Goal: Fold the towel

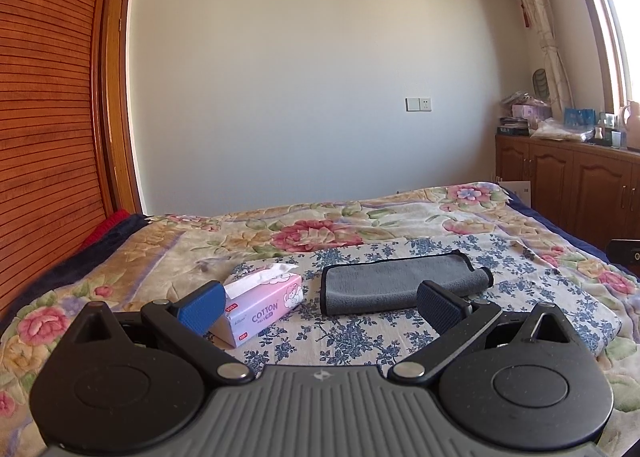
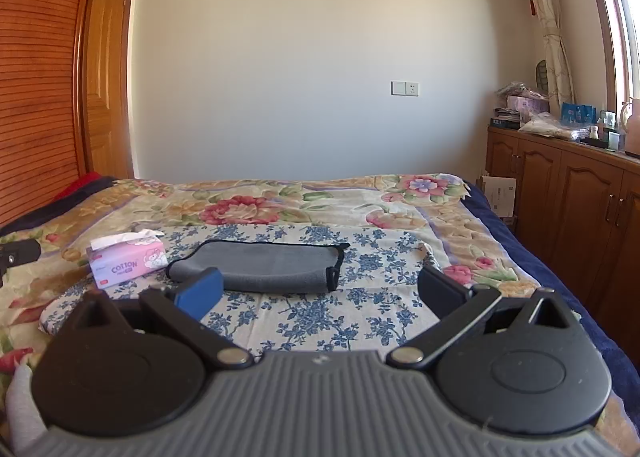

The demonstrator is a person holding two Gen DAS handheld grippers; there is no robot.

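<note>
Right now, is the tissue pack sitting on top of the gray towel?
No, the pink tissue pack lies beside the gray towel on the blue-flowered cloth, with a strip of cloth showing between them.

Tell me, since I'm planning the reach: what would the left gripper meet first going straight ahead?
Probably the grey towel, whose near left part lies between the open jaws of the left gripper; the tissue pack sits just left. Depth is uncertain.

We read "COTTON" in purple letters on the side of the pink tissue pack (image 1: pixel 267 307) at lower left of both views; its smaller print stayed illegible.
</note>
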